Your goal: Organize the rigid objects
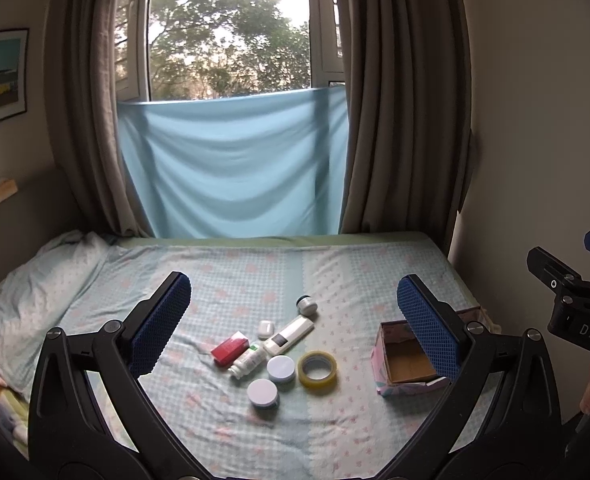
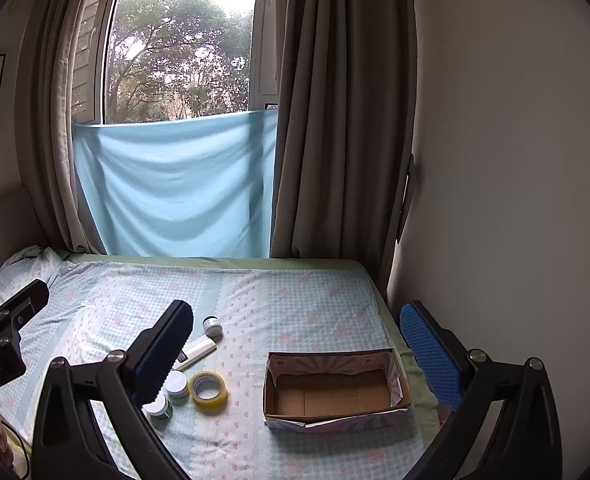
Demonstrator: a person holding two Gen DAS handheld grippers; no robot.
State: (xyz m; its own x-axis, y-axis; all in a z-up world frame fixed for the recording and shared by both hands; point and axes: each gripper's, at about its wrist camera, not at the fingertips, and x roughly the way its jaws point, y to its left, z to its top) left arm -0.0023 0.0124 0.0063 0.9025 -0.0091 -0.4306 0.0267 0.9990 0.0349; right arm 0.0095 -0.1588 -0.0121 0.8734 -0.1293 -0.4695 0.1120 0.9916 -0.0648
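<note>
A: Left gripper status?
B: Spread apart, empty, like the right gripper.
A: Targets?
B: Tape and jars lie ahead on the bed; box sits right, nearer the right gripper.

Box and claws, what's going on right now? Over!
Left claw open, holding nothing. Right claw open, holding nothing. Box empty on the bed; tape roll, jars, bottle, remote lie loose beside it. Nothing in the way.
</note>
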